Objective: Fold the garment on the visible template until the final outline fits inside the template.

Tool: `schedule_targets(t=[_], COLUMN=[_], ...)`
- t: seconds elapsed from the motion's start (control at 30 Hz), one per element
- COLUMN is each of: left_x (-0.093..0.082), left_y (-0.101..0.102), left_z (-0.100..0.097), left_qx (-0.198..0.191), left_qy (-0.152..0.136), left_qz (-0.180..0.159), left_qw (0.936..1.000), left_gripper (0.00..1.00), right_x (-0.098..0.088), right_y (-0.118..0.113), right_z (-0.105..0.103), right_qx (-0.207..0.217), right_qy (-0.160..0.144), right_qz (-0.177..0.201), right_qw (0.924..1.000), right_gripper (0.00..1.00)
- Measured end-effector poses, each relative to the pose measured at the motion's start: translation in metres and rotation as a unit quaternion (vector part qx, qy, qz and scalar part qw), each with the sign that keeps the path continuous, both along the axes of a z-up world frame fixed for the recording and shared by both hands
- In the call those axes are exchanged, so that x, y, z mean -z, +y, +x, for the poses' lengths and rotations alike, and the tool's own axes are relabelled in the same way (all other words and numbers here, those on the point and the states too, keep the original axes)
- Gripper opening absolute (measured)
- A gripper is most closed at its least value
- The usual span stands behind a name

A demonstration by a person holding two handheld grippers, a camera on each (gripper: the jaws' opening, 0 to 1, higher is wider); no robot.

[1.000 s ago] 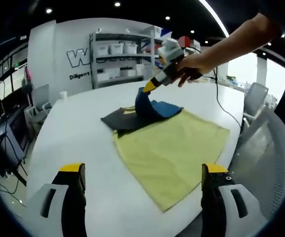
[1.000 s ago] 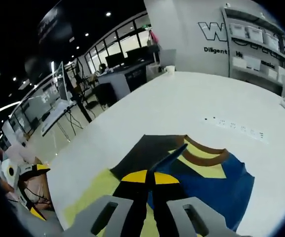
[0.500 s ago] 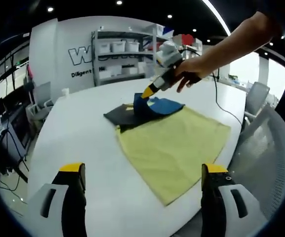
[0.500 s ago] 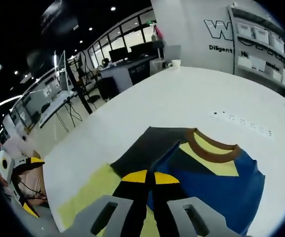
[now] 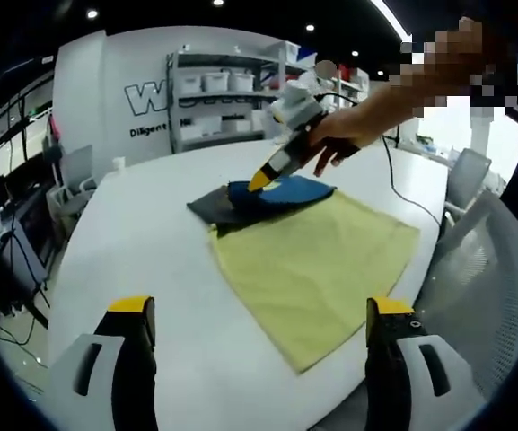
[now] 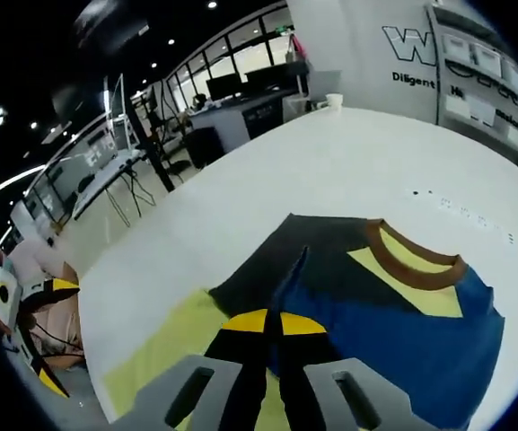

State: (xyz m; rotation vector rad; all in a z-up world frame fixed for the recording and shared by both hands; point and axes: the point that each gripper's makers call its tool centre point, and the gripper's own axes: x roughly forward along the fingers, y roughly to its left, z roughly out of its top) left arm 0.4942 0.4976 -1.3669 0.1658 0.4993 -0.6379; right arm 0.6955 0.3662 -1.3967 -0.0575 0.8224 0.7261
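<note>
The right gripper [image 5: 260, 177] has come down since a second ago: the blue flap it held raised now lies nearly flat on the shirt [image 5: 267, 197]. Its jaws are pinched together on that blue fabric edge, the yellow tips meeting in the right gripper view [image 6: 273, 325].

The shirt sits at the far end of the yellow template [image 5: 317, 265], half on it and half on the bare table [image 5: 133, 242] toward the far edge. So it isn't inside the outline yet, by my read. This looks like the closing of a fold, with the flap being laid over the body. Next comes letting go of the cloth, then drawing the dark part that overhangs the template in onto the yellow.

The left gripper [image 5: 263, 346] hangs over the near edge of the table, jaws wide apart, holding nothing.

The left gripper view gives the whole template, the person's hand [image 5: 344, 135] on the tool, and shelves [image 5: 218, 103] behind. The right gripper view gives the close detail instead: brown collar [image 6: 413, 260], yellow chest panel [image 6: 402, 289], dark sleeve [image 6: 267, 269], and a cup [image 6: 334, 101] at the far edge.
</note>
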Motion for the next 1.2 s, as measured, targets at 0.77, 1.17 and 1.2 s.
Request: schedule_targets(t=[0.77, 1.17, 1.2], left_x=[0.001, -0.002, -0.003], left_y=[0.002, -0.004, -0.004], left_z=[-0.002, -0.002, -0.002], left_qx=[-0.005, 0.002, 0.002], left_qy=[0.001, -0.004, -0.005], left_qz=[-0.002, -0.002, -0.002], left_qw=[1.0, 1.0, 1.0], left_gripper=[0.97, 0.97, 0.97], right_x=[0.001, -0.017, -0.017], right_y=[0.017, 0.004, 0.005], right_z=[-0.005, -0.004, -0.005], right_qx=[-0.026, -0.029, -0.033], right_qy=[0.011, -0.008, -0.009], right_qz=[0.009, 0.014, 0.014], right_qw=[0.9996, 0.9994, 0.9993], right_gripper=[0.0, 0.0, 0.0])
